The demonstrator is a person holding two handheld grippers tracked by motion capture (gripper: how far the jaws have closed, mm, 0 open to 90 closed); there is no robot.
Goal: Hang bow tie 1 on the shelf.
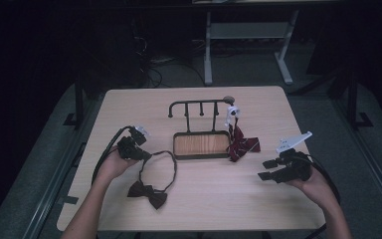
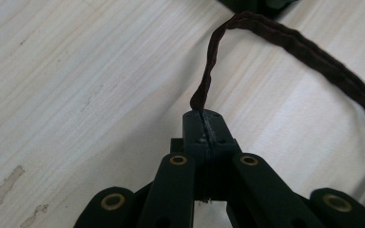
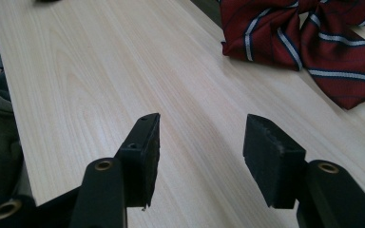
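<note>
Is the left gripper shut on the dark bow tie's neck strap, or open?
Shut on it. The left gripper has its jaws pressed together, and the dark bow tie's neck strap comes out from between the tips.

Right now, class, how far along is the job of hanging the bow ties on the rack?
Done: the red striped bow tie hangs from the rack by a white clip. In hand: the left gripper is shut on the strap of the dark bow tie, which lies on the table. Left: lifting and hanging it. The right gripper is open, holding nothing.
</note>
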